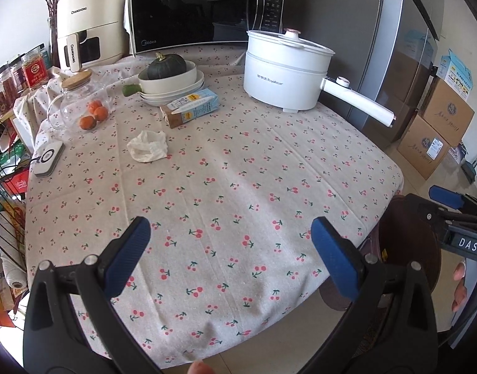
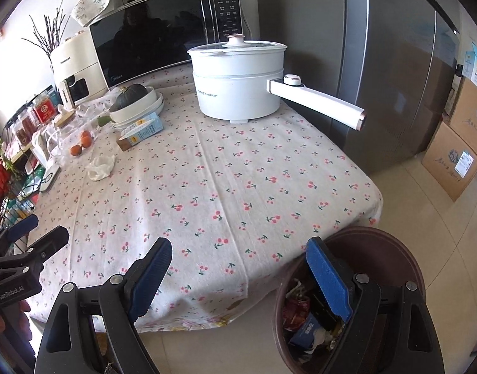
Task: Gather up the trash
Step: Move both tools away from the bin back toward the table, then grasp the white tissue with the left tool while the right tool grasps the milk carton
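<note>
Partly done: brown bin [image 2: 394,249] at table's 5 o'clock already holds trash, crumpled tissue [image 1: 148,146] and milk carton [image 1: 191,107] remain at 10-11 o'clock; left gripper [image 1: 230,233] and right gripper [image 2: 238,258] wide open, empty.

crumpled white tissue [image 1: 148,146] lying on my table, left side | milk carton [image 1: 191,107] lying flat beside the dishes | brown trash bin [image 2: 347,299] sitting open, holding wrappers

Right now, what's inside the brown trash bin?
The brown trash bin holds a crushed red can, a blue carton and crumpled wrappers. The right tool, open and empty, covers part of the pile; deeper layers are hidden.
</note>
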The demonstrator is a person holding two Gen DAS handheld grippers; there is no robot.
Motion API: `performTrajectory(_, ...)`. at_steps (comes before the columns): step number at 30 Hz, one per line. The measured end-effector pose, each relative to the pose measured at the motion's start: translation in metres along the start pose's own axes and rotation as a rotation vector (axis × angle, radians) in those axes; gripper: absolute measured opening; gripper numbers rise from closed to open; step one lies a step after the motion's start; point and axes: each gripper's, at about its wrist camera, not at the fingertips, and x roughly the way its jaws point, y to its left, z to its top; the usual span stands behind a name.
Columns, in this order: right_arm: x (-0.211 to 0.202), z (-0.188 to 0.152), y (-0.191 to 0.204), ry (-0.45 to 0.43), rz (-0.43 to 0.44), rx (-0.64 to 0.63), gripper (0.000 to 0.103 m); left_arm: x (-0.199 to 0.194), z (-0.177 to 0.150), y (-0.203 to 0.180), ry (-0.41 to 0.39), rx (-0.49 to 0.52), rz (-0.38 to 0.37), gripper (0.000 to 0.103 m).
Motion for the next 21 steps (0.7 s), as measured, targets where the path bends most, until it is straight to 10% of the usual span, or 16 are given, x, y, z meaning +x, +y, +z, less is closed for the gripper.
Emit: performTrajectory(21,0.106,0.071,0.074,0.039,0.012,-0.126,0.091,0.122,0.058,0.108,0.074,-0.093,0.065,0.102)
